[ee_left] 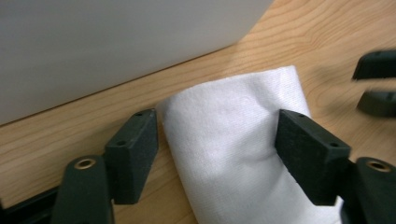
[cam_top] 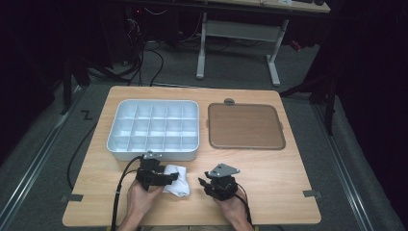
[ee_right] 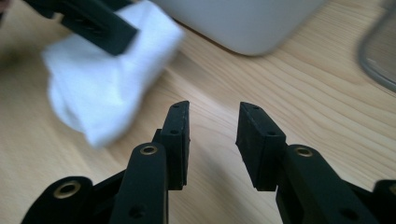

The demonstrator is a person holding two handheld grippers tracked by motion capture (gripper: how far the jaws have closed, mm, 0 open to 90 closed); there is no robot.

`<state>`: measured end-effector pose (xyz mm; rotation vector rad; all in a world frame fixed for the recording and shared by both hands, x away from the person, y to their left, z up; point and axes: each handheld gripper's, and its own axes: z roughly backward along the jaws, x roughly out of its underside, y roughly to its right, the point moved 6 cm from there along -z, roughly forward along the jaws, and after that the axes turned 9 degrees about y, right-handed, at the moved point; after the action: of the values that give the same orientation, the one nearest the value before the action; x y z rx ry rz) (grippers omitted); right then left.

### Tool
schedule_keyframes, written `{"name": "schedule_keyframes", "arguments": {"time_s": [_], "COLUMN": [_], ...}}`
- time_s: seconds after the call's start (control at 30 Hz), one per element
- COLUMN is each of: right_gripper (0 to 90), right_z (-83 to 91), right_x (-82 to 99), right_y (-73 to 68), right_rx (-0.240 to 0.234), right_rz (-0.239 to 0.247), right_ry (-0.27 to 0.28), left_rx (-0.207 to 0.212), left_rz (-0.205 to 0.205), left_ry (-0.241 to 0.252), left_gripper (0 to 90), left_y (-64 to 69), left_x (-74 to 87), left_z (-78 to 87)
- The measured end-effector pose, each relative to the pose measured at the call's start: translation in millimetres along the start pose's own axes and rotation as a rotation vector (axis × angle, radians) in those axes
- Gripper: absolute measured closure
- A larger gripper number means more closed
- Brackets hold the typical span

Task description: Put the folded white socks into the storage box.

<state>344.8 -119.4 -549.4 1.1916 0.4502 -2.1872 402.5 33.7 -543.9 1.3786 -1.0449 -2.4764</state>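
White cloth (ee_left: pixel 233 149): folded into a soft roll, faintly ribbed weave, one rounded end towards the right gripper; it lies on the wooden table (cam_top: pixel 269 192) between the left gripper's jaws, just in front of the grey divided tray (cam_top: pixel 154 129).
Left gripper (ee_left: pixel 217 140): jaws wide, straddling the roll; the right pad seems to brush the fabric, the left pad stands just clear, so nothing is clamped.
Right gripper (ee_right: pixel 214 140): jaws part open with bare wood between them; the cloth sits up and to its left, near but apart.
Doing it well: I'd judge the left should close squarely across the roll's middle, so the folds stay together and no loose edge slips out.
Brown lid (cam_top: pixel 245 126): beyond the right gripper, beside the tray.
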Motion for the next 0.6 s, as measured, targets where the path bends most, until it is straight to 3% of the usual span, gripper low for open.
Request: {"name": "schedule_keyframes", "arguments": {"time_s": [0.33, 0.43, 0.6], "right_gripper": [60.2, 57.4, 53.3], "right_z": [35.7, 43.4, 48.5], "right_x": [35.8, 44.9, 53.7], "right_y": [72.1, 87.5, 102.7], "right_rx": [0.204, 0.251, 0.312], "right_rz": [-0.087, -0.130, -0.153], "right_ry": [-0.028, -0.026, -0.028], "left_rx": [0.024, 0.032, 0.045], "left_rz": [-0.031, -0.034, -0.044], "left_ry": [-0.010, -0.010, -0.019], "left_gripper": [43.7, 46.0, 52.0], "left_y": [3.4, 4.1, 5.2], "left_x": [6.5, 7.1, 7.9], "left_z": [-1.6, -1.5, -0.4]}}
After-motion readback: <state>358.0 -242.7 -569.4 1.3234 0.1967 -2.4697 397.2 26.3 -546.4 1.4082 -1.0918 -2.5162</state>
